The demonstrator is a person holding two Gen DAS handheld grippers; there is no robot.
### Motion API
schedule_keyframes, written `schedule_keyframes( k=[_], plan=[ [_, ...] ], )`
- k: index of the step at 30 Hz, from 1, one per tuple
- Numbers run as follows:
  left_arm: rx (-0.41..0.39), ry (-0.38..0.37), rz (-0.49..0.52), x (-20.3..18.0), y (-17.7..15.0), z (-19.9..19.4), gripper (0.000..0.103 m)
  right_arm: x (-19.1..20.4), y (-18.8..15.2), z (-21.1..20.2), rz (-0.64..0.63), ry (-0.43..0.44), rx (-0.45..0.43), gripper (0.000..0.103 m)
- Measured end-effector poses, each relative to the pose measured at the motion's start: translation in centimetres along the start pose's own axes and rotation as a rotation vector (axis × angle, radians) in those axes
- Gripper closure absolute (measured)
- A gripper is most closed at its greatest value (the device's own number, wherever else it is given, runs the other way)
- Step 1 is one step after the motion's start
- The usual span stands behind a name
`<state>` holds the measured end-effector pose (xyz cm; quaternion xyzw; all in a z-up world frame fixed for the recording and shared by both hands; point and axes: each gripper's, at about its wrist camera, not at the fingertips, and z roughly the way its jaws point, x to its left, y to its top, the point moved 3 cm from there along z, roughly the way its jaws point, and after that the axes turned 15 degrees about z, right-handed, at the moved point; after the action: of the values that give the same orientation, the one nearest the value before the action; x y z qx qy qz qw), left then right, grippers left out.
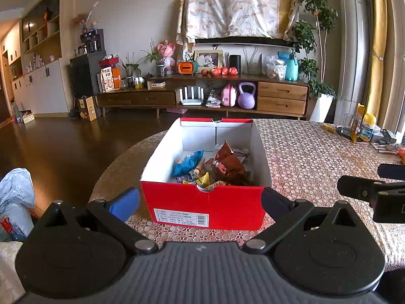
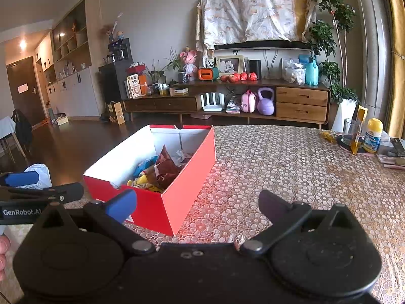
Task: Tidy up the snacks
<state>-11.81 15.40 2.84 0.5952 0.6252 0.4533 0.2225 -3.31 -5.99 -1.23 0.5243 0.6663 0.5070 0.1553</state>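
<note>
We have both tongs spread wide and empty: the left gripper (image 1: 200, 201) sits low in the frame's centre with its fingers straddling the near end of the red shoebox (image 1: 210, 206) without touching it, and the right gripper (image 2: 198, 206) hangs in the lower middle of its view, its blue pad (image 2: 121, 206) in front of the box's near corner, the dark one over bare tablecloth (image 2: 291, 167). The snacks are already inside the box, which stands open on the table's left part, in the middle of both views. In it we see a crumpled brown foil bag (image 1: 227, 164) standing tallest at centre right, a blue packet (image 1: 187, 163) lying to its left, and small yellow wrapped pieces (image 1: 203, 179) heaped against the near wall; something pale and crinkled lies behind, too unclear to name. We judge all of this light, soft and slippery: foil will crush and slide, so a pinch on a sealed edge or twisted top should hold best, gently. The cardboard box looks stiff but thin-walled; we would grip a wall's rim or push its side. No loose snacks show on the cloth nearby.
</note>
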Motion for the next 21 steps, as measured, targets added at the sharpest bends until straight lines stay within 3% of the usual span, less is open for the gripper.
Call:
schedule_keyframes(
  k=[21],
  plan=[
    [0.0,0.0,0.003,-0.04,0.07,-0.02,0.0,-0.01,-0.2,0.12,0.002,-0.005,-0.001,0.0]
  ],
)
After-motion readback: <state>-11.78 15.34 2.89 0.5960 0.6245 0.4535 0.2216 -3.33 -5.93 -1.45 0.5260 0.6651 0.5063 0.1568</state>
